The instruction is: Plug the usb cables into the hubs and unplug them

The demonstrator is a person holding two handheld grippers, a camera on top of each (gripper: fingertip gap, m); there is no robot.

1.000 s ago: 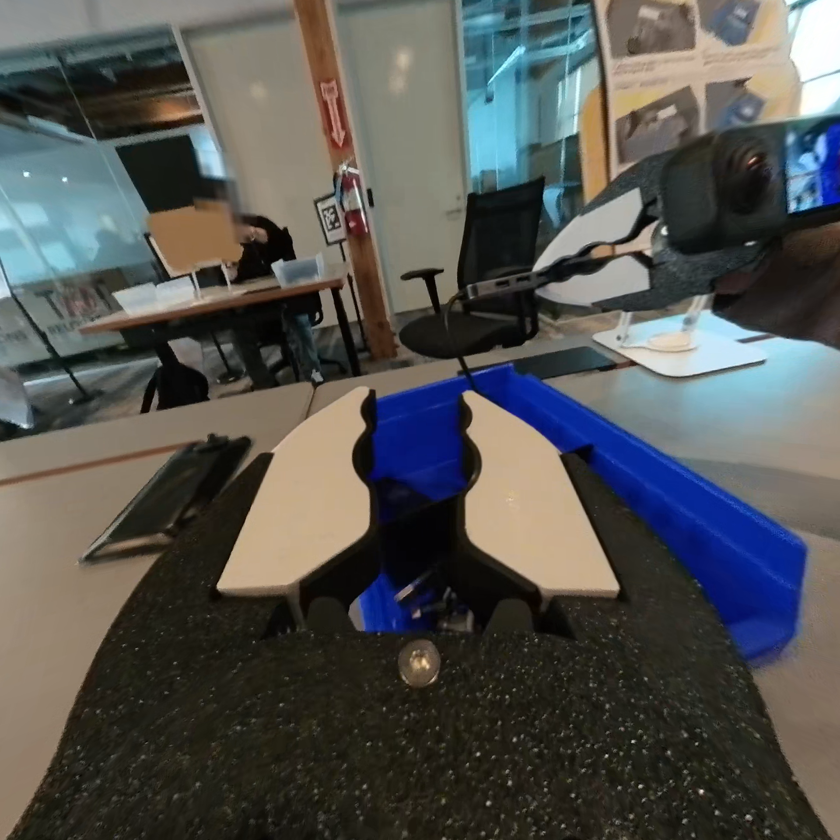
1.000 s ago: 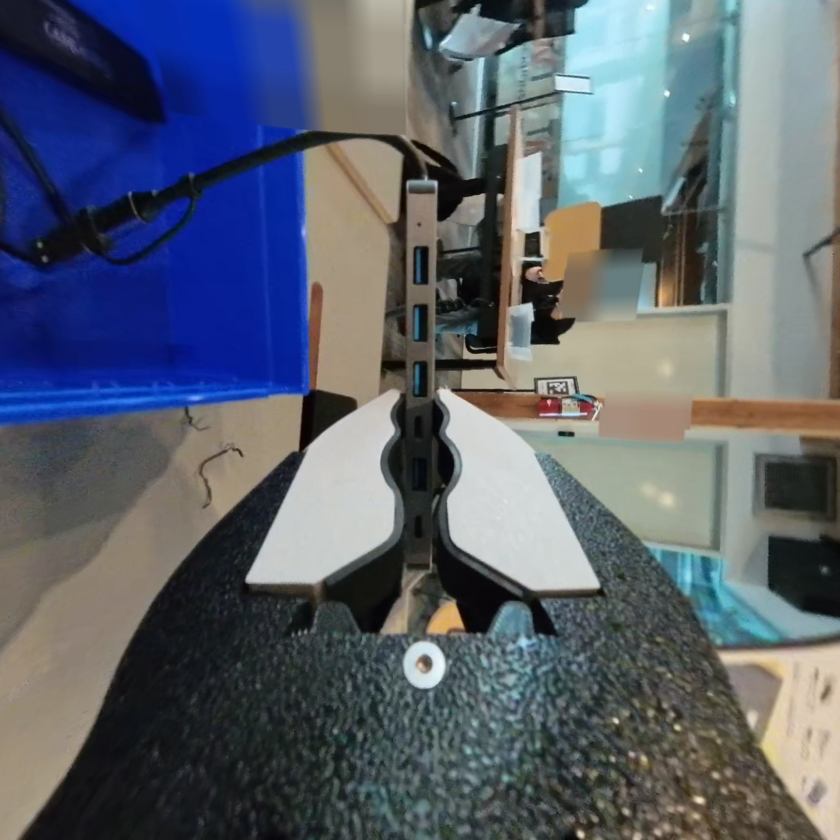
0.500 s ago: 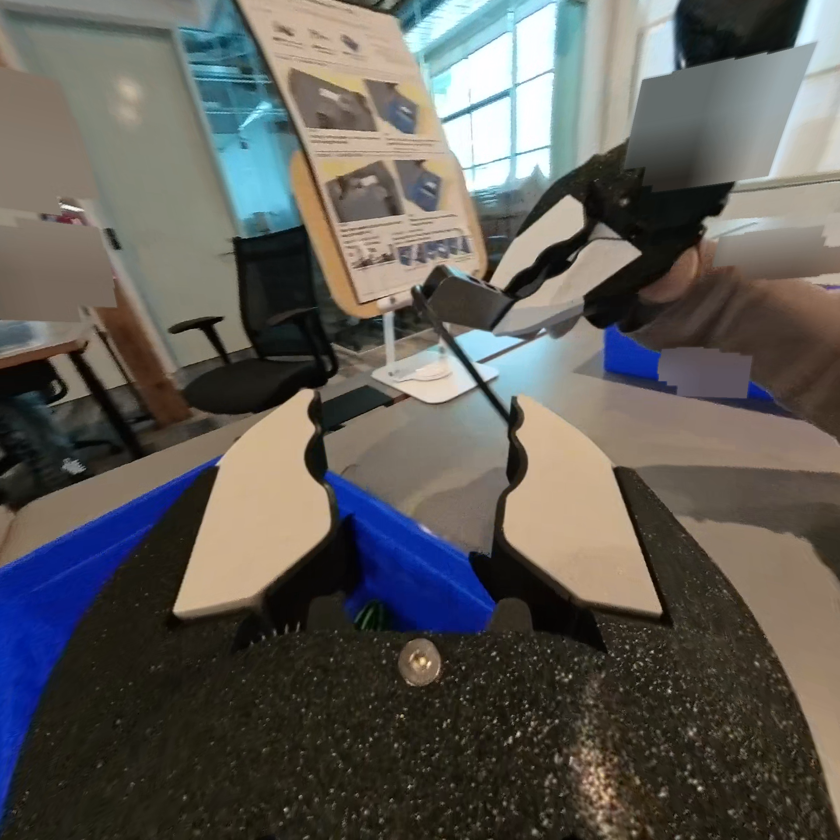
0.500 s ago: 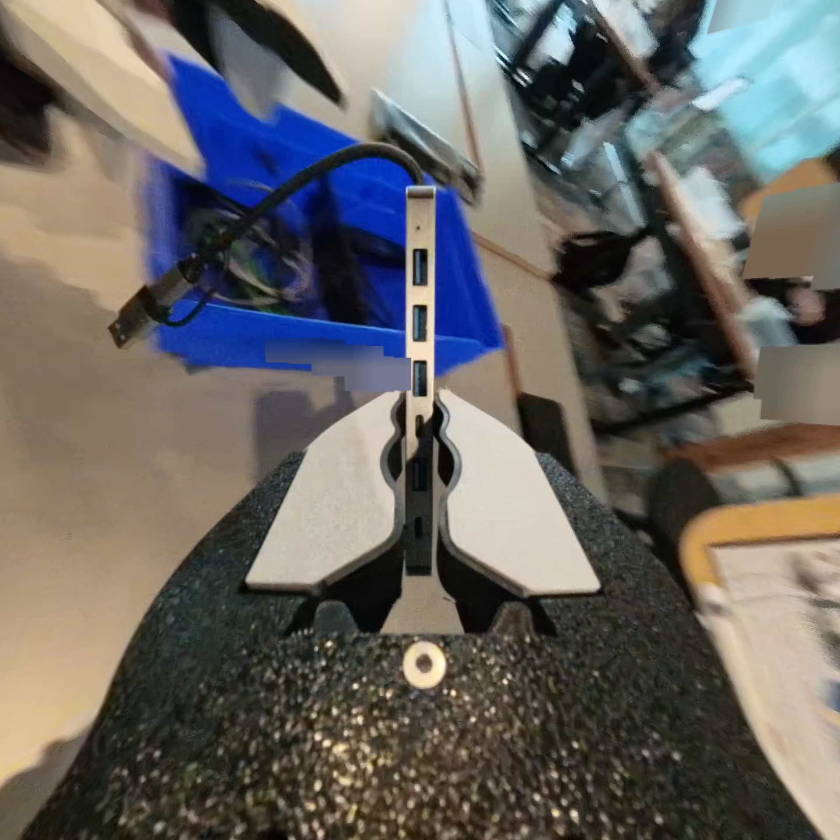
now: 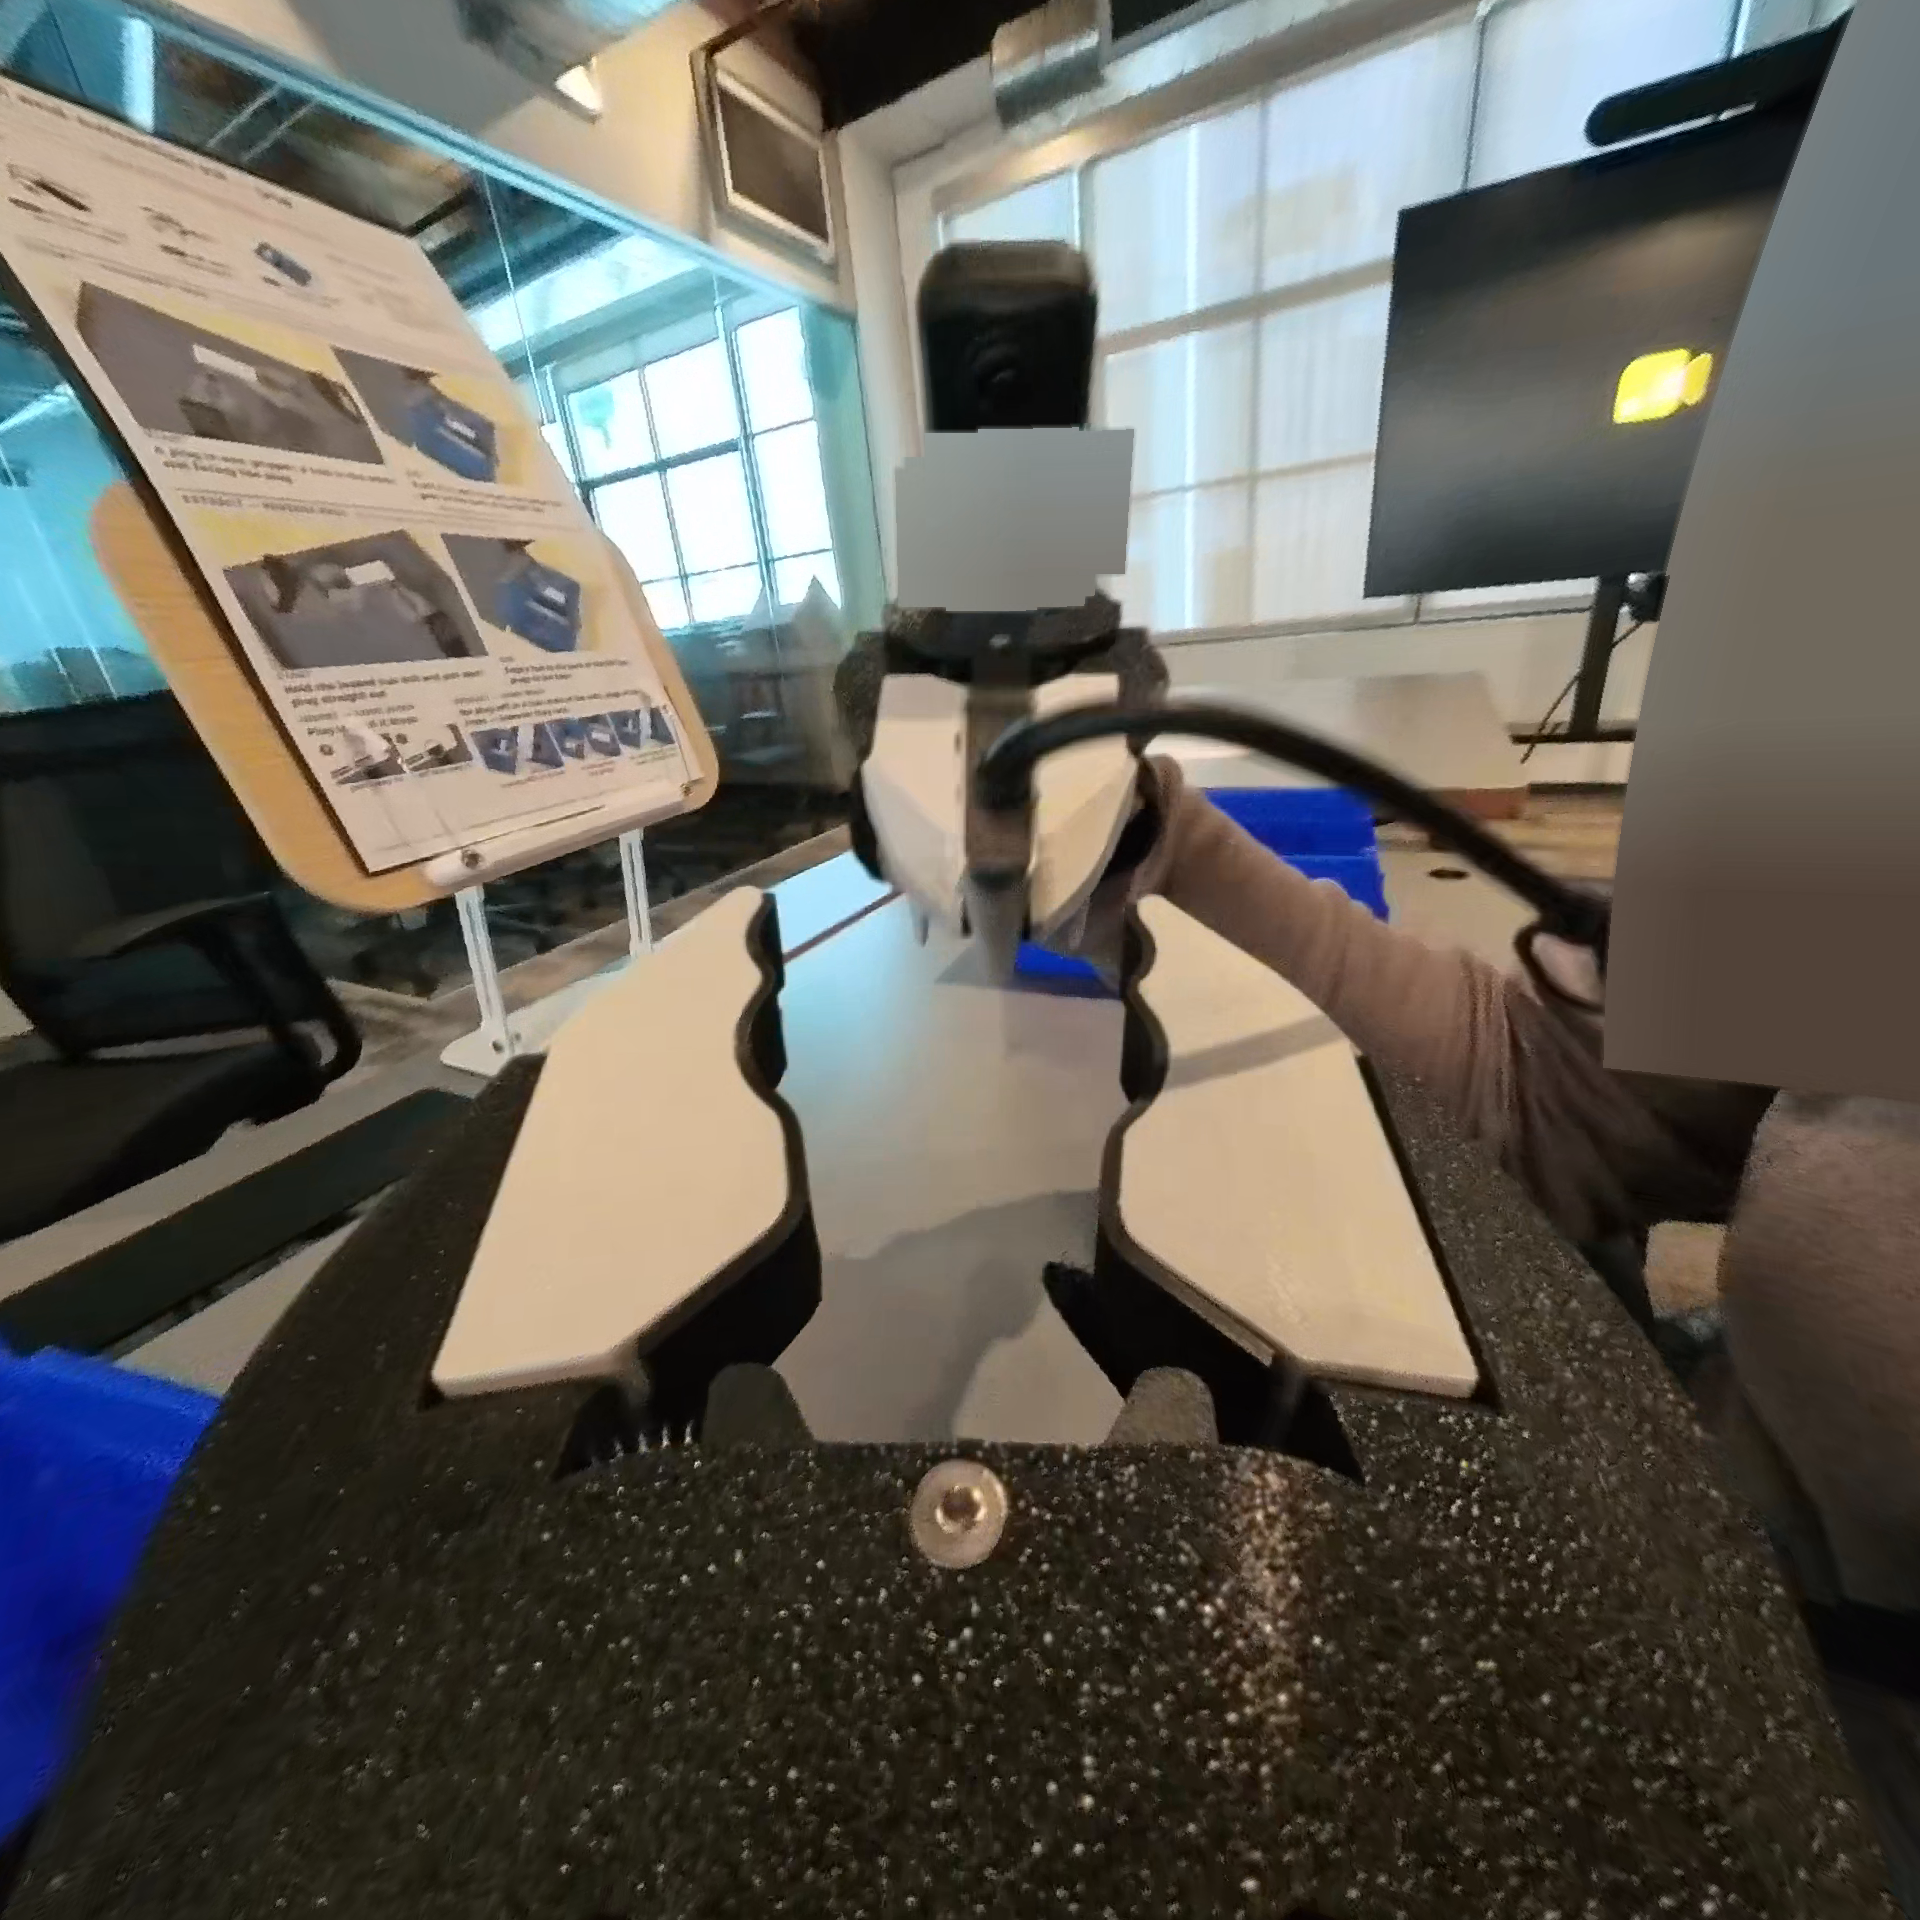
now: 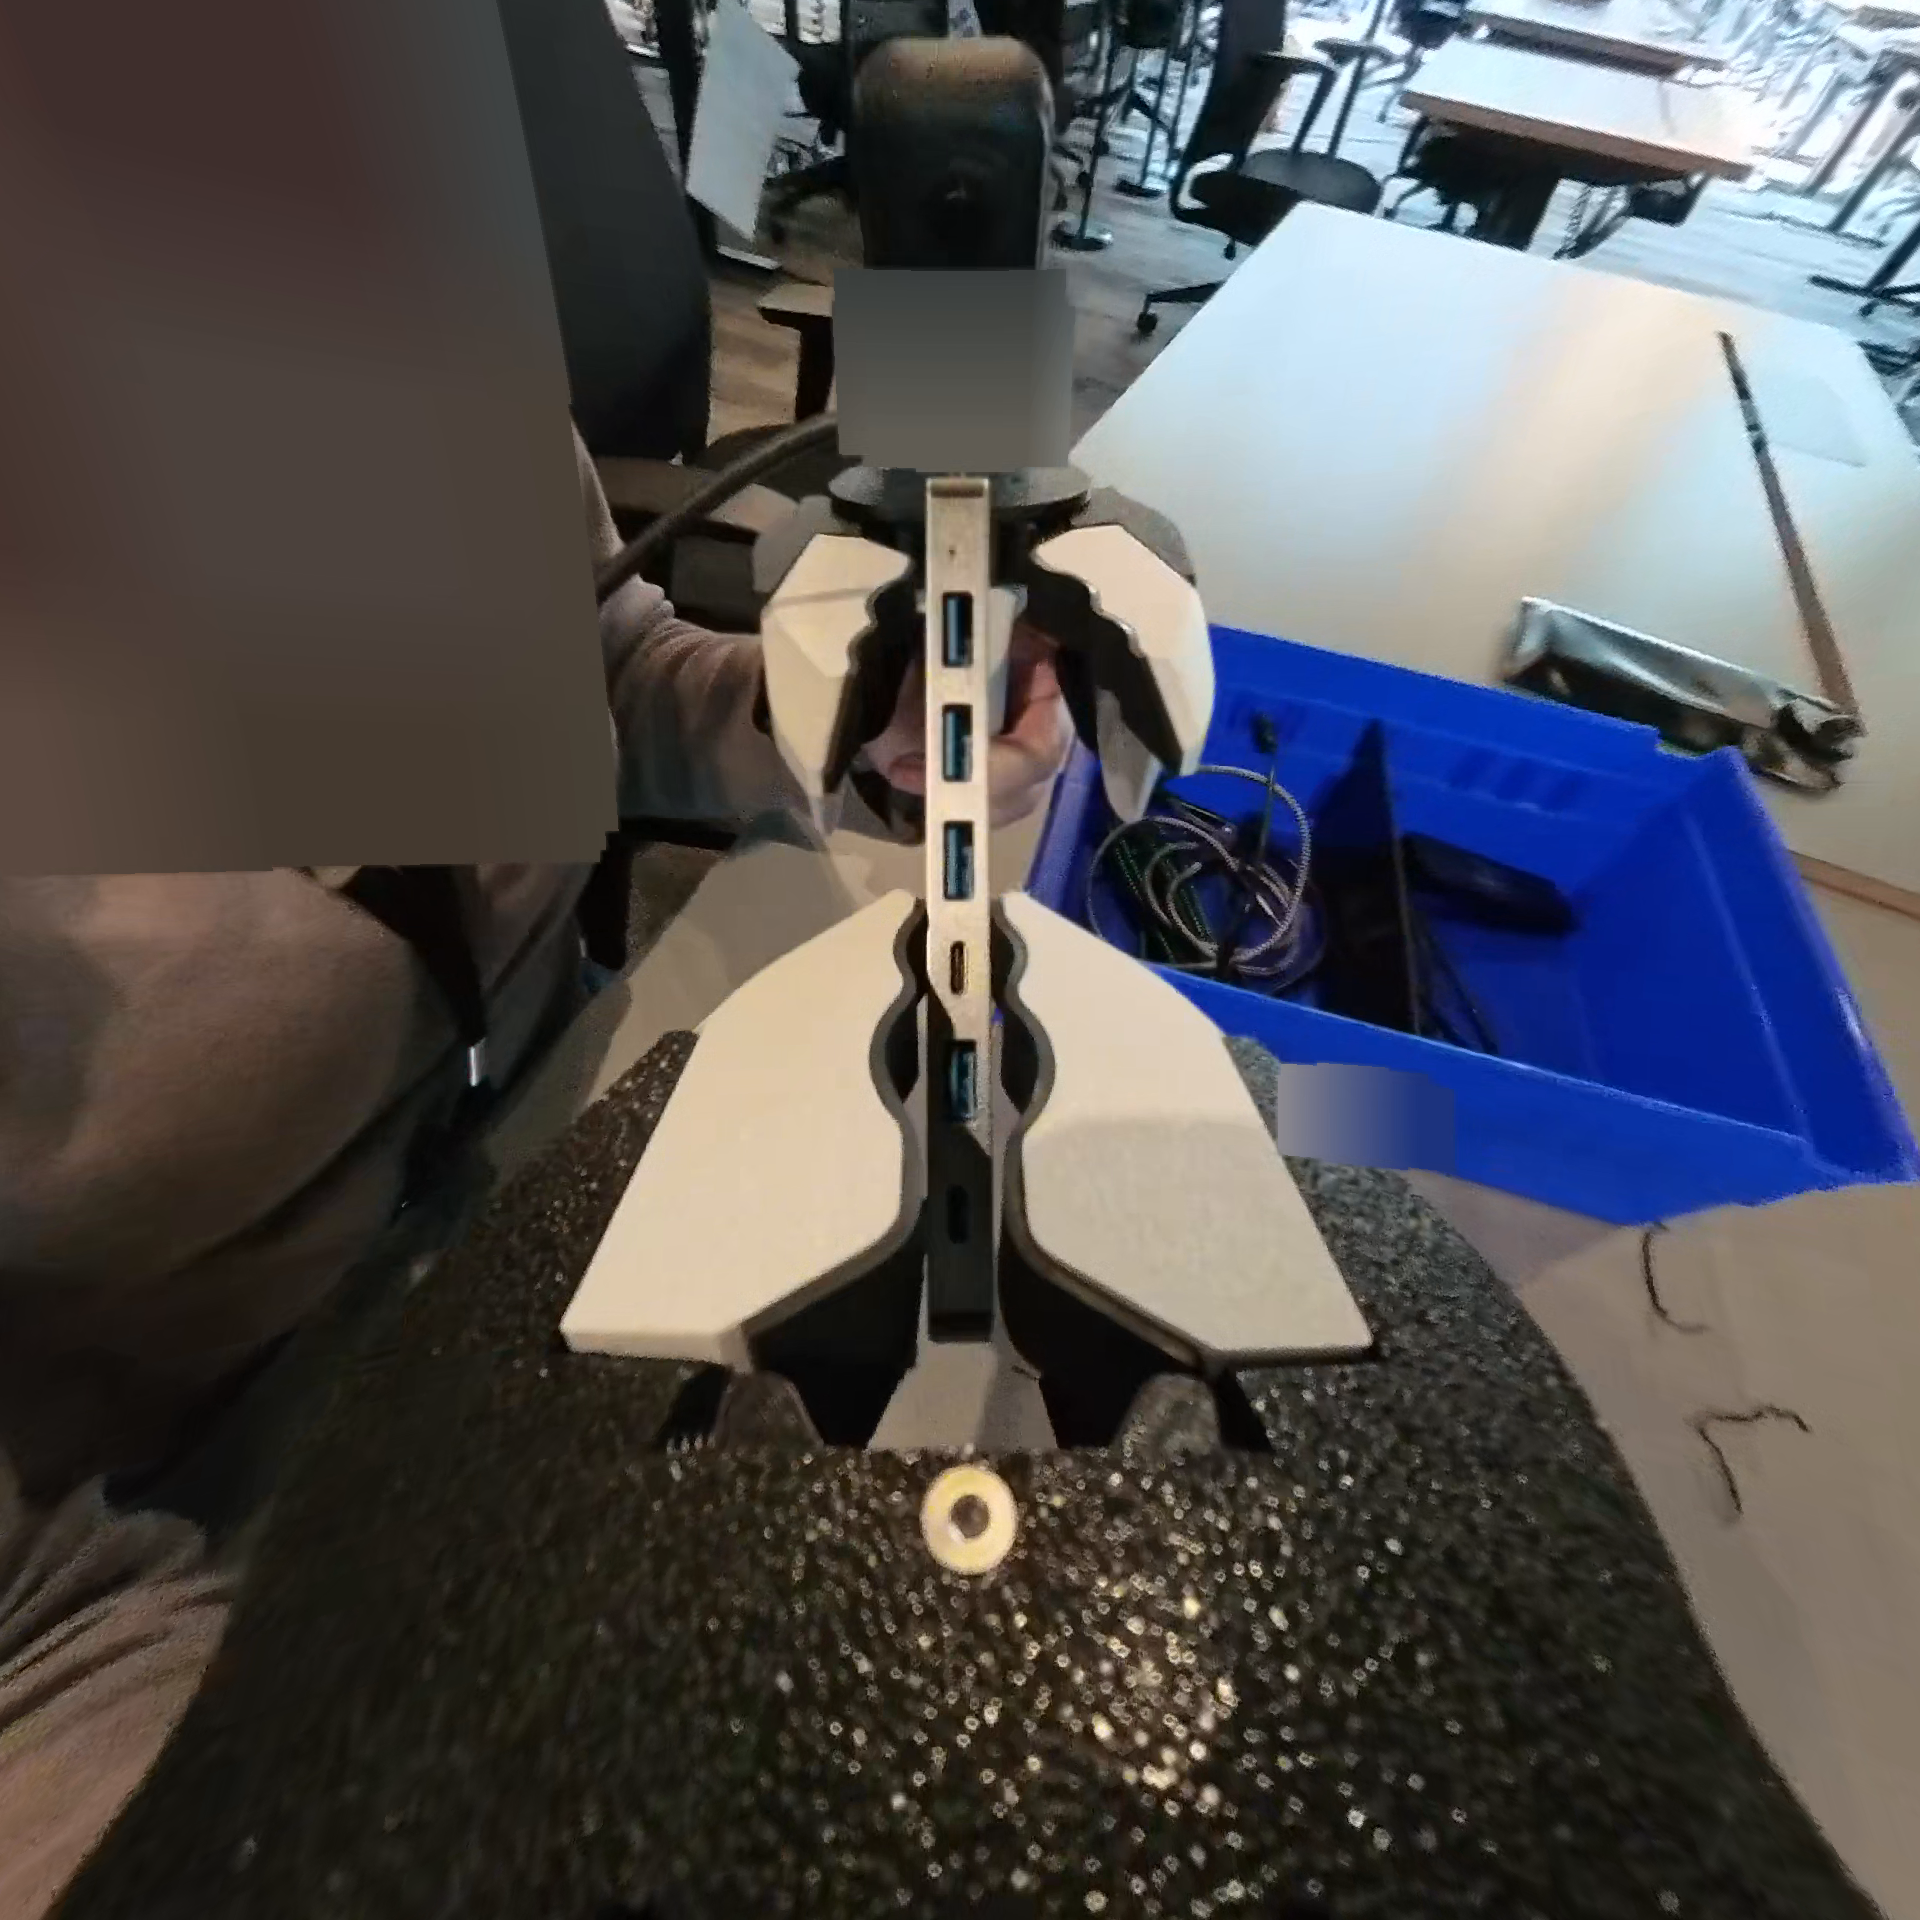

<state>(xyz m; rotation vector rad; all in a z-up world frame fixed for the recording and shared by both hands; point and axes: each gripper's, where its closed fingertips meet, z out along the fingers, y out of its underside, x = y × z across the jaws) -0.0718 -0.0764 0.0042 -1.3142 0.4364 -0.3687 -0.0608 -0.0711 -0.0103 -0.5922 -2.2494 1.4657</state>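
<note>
Facing each other at frame centre, the two claws are held above the bench. The grey hub is clamped between the closed fingers of the right claw, its black cord trailing right. The left claw is spread wide, empty. Cables are seen in the blue bin at right.

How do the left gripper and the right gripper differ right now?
The left gripper has its jaws spread wide with nothing between them; the right gripper has its jaws shut on the grey USB hub. The left gripper hangs over the bare table, while the right gripper holds the hub out near the blue bin. Both share white jaw plates and a black speckled body, and they face each other.
</note>
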